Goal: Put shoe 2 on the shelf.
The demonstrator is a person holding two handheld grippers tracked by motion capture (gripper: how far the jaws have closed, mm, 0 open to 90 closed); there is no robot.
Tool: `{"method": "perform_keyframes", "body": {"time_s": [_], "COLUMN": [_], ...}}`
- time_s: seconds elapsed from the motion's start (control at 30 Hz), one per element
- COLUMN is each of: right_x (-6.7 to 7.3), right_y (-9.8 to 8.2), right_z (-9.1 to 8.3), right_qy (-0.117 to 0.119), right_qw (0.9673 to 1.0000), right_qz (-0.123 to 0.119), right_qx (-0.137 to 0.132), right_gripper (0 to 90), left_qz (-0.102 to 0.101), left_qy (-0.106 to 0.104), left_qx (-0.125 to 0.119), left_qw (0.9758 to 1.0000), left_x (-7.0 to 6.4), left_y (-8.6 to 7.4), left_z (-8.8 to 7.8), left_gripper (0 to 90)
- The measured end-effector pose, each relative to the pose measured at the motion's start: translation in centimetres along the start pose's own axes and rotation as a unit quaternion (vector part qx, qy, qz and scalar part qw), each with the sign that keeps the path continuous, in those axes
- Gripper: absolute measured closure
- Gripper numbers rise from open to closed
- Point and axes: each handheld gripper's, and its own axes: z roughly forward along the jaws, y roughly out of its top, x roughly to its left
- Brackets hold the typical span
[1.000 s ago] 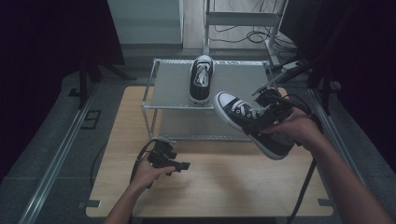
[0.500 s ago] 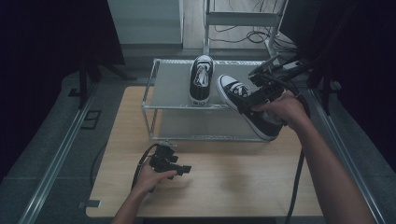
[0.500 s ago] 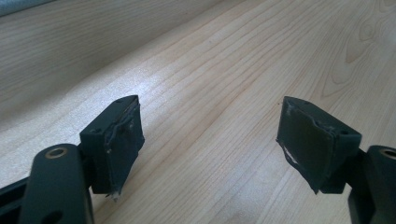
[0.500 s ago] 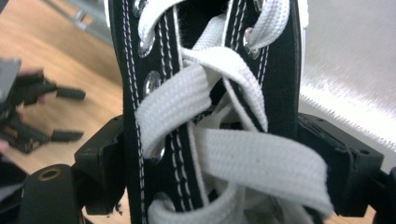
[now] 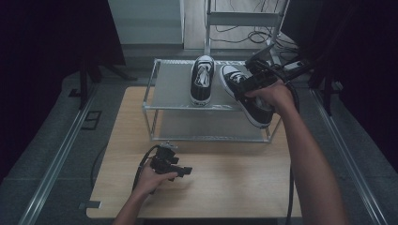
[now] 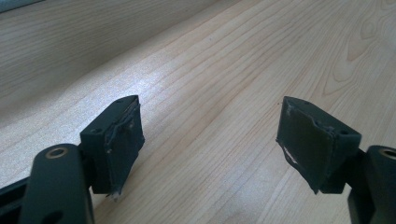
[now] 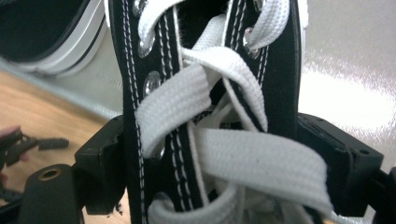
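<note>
A black sneaker with white laces (image 5: 202,79) lies on the top shelf of a metal shoe rack (image 5: 171,91). My right gripper (image 5: 245,86) is shut on a second, matching sneaker (image 5: 258,115) and holds it tilted over the right side of that shelf, toe close to the first sneaker. In the right gripper view the jaws (image 7: 210,158) clamp the laced upper (image 7: 210,93), and the other sneaker (image 7: 51,32) shows at top left. My left gripper (image 5: 184,171) rests on the wooden table (image 5: 225,187), open, with nothing between its pads (image 6: 210,140).
The rack stands at the far half of the table, with a lower shelf (image 5: 206,126) under the top one. A cable (image 5: 141,164) loops by the left hand. Metal rails run along both sides of the table, and a frame stands behind the rack.
The right hand has carried the sneaker up and away from the table's right front to the rack's top shelf, beside the first sneaker. The left gripper has stayed put.
</note>
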Motion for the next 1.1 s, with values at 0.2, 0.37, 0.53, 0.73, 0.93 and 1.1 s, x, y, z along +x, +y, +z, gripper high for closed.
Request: {"method": "perform_keyframes", "body": {"time_s": [0.2,0.37,0.53,0.73,0.93,1.1], "right_x": [0.2,0.6,0.8,1.0,1.1,1.1], "right_y": [1.7,2.9,3.8,4.9,5.8,6.5], "right_z": [0.9,1.6,2.0,2.5,3.1,3.2], "right_qy": [-0.014,-0.025,-0.031,-0.037,-0.048,-0.054], "right_qw": [0.9994,0.9985,0.9972,0.9953,0.9931,0.9917], "right_qz": [0.032,0.049,0.067,0.089,0.106,0.117], "right_qx": [0.005,0.008,0.006,0.004,0.008,0.005], "right_gripper": [16.7,16.6,16.6,16.7,16.6,16.6], "left_qz": [-0.003,-0.003,-0.004,-0.004,-0.009,-0.011], "left_qy": [-0.002,-0.007,-0.011,-0.017,-0.017,-0.02], "left_qx": [-0.004,-0.009,-0.012,-0.017,-0.021,-0.024], "left_qw": [1.0,0.9999,0.9999,0.9997,0.9996,0.9994], "left_x": [0.2,0.3,0.3,0.2,0.4,0.5], "left_y": [-0.1,-0.2,-0.3,-0.3,-0.3,-0.3], "left_z": [-0.2,-0.5,-0.7,-0.8,-1.1,-1.3], "left_gripper": [22.5,22.6,22.6,22.7,22.7,22.7]}}
